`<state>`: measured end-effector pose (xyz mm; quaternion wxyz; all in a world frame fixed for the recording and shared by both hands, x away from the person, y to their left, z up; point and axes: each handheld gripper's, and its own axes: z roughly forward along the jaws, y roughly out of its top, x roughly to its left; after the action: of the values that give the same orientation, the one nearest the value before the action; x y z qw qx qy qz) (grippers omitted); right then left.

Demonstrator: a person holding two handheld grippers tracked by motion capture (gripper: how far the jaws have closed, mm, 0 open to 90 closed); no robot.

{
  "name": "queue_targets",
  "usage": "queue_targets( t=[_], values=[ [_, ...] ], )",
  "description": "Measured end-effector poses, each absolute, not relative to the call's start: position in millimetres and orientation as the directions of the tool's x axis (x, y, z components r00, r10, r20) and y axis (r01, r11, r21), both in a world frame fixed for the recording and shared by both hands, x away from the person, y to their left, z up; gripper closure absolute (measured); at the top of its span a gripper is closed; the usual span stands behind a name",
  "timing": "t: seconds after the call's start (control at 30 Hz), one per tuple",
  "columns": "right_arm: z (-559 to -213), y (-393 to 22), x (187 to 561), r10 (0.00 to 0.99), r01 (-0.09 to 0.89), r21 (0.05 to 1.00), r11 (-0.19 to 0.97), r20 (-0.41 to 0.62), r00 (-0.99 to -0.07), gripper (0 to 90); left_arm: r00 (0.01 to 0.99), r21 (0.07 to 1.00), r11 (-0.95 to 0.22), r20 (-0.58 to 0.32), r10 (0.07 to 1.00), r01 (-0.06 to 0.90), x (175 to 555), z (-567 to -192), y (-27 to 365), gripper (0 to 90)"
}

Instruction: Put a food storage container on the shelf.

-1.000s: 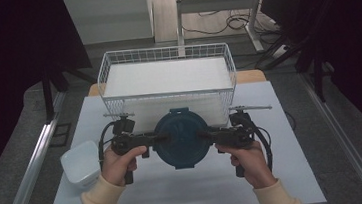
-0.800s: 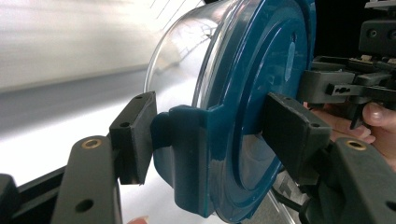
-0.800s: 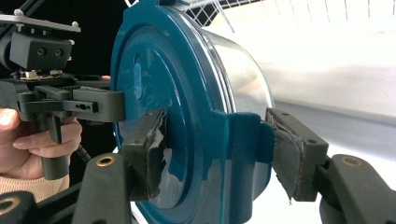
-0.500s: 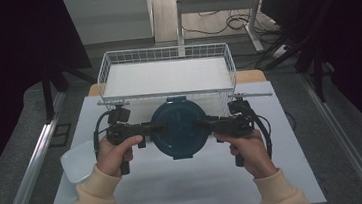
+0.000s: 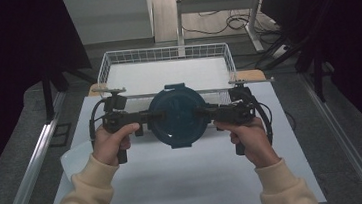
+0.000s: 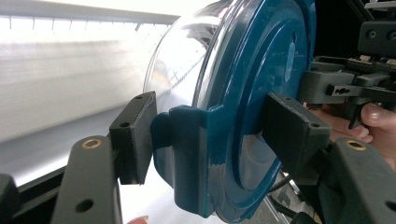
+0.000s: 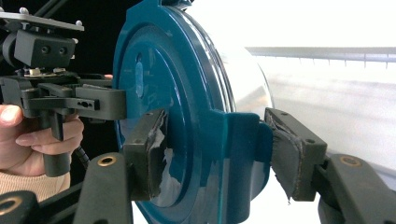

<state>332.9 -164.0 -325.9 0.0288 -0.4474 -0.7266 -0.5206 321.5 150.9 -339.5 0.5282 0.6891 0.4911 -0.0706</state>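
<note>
A round clear container with a dark teal lid hangs above the white table, just in front of the wire basket. My left gripper is shut on its left latch tab and my right gripper on its right latch tab. In the left gripper view the pads press on the tab and the lid of the container, with the left gripper clamped across the rim. In the right gripper view the right gripper clamps the container the same way; one worn pad lies on the lid.
The wire basket stands at the back of the table with a white floor inside. A pale clear dish lies at the left edge of the white table mat. Metal rails run along both sides of the table.
Both hands have lifted the container off the table and carried it a little towards the basket. The grips on the two tabs look the same.
</note>
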Motion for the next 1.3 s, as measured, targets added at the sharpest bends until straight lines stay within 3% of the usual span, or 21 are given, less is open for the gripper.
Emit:
queue_targets(
  t=[1.3],
  values=[
    [-282, -156, 388, 0.599, 0.661, 0.748, 0.068, 0.499, -0.627, 42.7, 0.511, 0.674, 0.064, -0.615, 0.6, 0.736, 378, -292, 163, 36.1]
  ],
)
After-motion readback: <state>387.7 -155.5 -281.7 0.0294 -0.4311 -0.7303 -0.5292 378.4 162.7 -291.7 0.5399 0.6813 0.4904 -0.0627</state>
